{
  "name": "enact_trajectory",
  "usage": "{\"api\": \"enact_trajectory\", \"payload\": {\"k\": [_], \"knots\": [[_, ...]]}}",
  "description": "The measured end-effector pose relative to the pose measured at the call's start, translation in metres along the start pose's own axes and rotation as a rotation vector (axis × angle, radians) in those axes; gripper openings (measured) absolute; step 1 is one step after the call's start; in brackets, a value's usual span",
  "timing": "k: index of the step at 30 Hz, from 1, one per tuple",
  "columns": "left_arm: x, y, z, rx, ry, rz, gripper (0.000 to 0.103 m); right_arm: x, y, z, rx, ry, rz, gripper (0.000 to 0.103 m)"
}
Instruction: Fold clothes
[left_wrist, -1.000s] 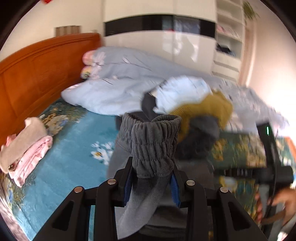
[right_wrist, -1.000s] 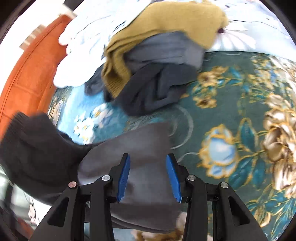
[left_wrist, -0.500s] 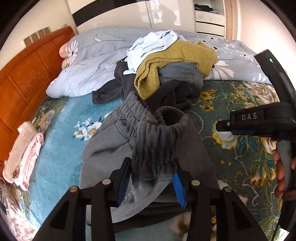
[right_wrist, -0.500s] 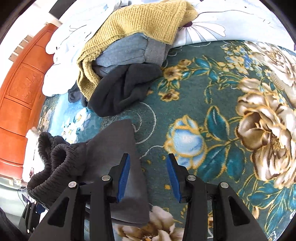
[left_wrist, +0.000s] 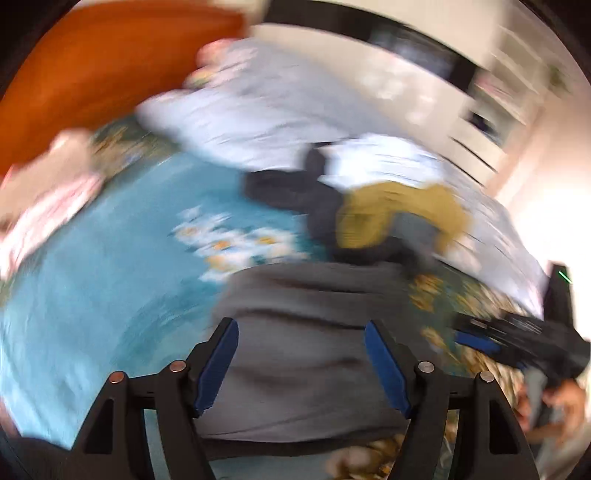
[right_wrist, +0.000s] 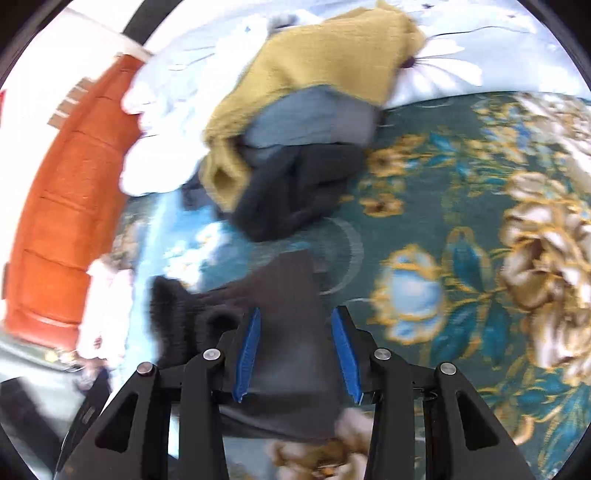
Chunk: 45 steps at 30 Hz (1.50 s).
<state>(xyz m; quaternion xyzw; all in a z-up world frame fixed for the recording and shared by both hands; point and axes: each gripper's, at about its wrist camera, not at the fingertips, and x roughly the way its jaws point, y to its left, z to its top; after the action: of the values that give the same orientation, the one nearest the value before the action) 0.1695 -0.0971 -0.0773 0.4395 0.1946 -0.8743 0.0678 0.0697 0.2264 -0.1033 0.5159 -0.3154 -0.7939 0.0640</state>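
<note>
Grey sweatpants (left_wrist: 306, 332) lie folded flat on the bedspread (right_wrist: 461, 229).
Left gripper (left_wrist: 301, 363) and right gripper (right_wrist: 295, 354) both released, empty; next: another fold or stacking.

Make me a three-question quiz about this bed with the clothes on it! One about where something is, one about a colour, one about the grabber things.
1. Where do the grey pants lie?
A. on the floral bedspread
B. on a shelf
C. on the headboard

2. What colour is the knitted sweater on the clothes pile?
A. red
B. mustard yellow
C. purple

3. How is the left gripper?
A. shut on the pants
B. shut on a sock
C. open

Answers:
1 A, bedspread shows around them.
2 B, it looks mustard in both views.
3 C, its blue pads stand apart, fabric loose between them.
</note>
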Motion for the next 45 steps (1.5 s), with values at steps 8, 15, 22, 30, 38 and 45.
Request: {"api": "enact_trajectory", "payload": {"k": [8, 15, 22, 30, 38, 45], "knots": [[0.058, 0.083, -0.02, -0.392, 0.233, -0.01, 0.075, 0.028, 0.068, -0.012, -0.192, 0.134, 0.132, 0.044], [0.08, 0.066, -0.036, -0.345, 0.348, -0.062, 0.075, 0.042, 0.086, -0.023, -0.279, 0.143, 0.053, 0.044], [0.084, 0.059, -0.037, -0.335, 0.371, -0.075, 0.075, 0.064, 0.095, -0.005, -0.266, 0.141, 0.028, 0.047], [0.079, 0.073, -0.031, -0.423, 0.331, -0.129, 0.075, 0.057, 0.1, -0.011, -0.254, 0.108, 0.003, 0.045], [0.08, 0.071, -0.028, -0.391, 0.351, -0.102, 0.075, 0.045, 0.107, -0.027, -0.337, 0.135, 0.067, 0.046], [0.083, 0.074, -0.029, -0.411, 0.363, -0.099, 0.075, 0.04, 0.114, -0.029, -0.385, 0.149, 0.07, 0.046]]}}
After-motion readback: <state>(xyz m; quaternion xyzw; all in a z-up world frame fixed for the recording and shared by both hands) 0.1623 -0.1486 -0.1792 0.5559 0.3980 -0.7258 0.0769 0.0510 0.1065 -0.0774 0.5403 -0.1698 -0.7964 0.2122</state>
